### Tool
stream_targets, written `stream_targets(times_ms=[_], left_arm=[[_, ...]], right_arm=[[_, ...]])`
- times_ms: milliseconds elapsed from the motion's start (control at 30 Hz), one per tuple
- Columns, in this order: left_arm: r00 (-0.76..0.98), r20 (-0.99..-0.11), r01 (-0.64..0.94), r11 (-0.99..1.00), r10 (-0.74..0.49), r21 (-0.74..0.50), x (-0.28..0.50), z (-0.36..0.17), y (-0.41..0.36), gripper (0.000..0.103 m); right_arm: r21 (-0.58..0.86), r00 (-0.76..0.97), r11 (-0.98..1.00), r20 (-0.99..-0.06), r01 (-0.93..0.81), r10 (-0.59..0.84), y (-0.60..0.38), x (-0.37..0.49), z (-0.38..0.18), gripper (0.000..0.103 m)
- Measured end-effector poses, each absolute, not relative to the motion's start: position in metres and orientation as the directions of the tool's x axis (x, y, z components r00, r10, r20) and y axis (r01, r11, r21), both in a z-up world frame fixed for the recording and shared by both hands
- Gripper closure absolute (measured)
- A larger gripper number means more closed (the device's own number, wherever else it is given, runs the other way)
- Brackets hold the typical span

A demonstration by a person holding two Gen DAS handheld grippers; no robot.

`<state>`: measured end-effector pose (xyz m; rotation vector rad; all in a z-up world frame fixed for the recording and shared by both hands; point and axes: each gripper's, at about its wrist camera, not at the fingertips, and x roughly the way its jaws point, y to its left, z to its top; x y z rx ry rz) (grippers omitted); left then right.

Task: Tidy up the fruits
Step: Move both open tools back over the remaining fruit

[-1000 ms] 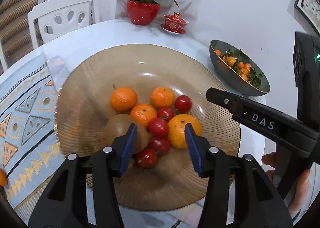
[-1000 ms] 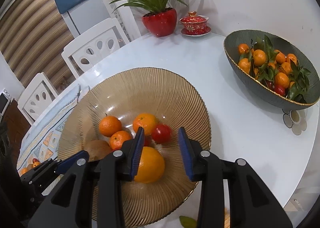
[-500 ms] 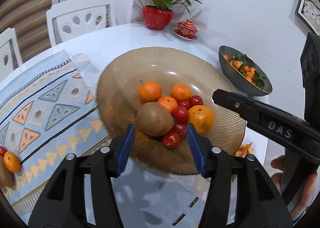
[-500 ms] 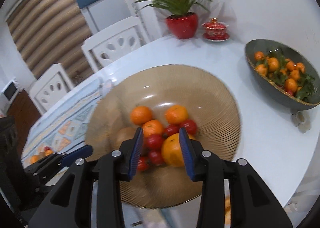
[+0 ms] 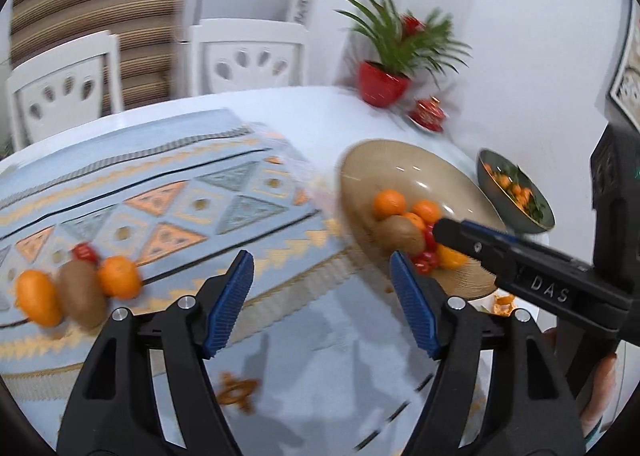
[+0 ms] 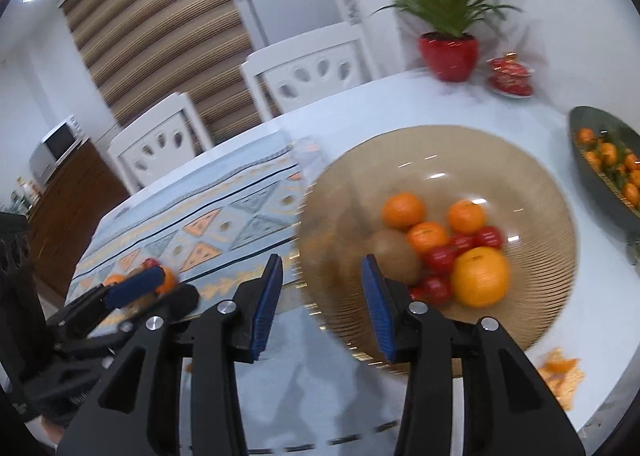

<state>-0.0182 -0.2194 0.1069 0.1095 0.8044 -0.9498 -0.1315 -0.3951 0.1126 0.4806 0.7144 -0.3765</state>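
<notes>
Left gripper (image 5: pixel 322 298) level, fingers apart, apparently empty over cloth (image 5: pixel 168 199).

We read only one text: the white capitals "DAS" on the black body of the right gripper (image 5: pixel 472 234), printed on the arm at about four o'clock in the left wrist view. The framed picture (image 5: pixel 630 67) on the wall at about two o'clock bears marks, but they are too blurred for us to read.
</notes>
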Motion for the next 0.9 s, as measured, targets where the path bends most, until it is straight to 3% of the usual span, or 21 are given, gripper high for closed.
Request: stream_targets(times_ms=[533,900], left_arm=[[0.535,-0.635,0.481,0.819,-0.558,-0.314,0.072,0.104,-0.055,0.031],[0.532,-0.679,0.382,0.859,-0.506,-0.341,0.122,0.059,-0.03,0.031]], right_arm=[[0.234,0.661,0.932,-0.751,0.276,-0.007,-0.282,-0.032,0.087,0.061],[0.246,0.611,0.947,-0.789,0.208,0.07,-0.251,0.035,0.048,0.061]])
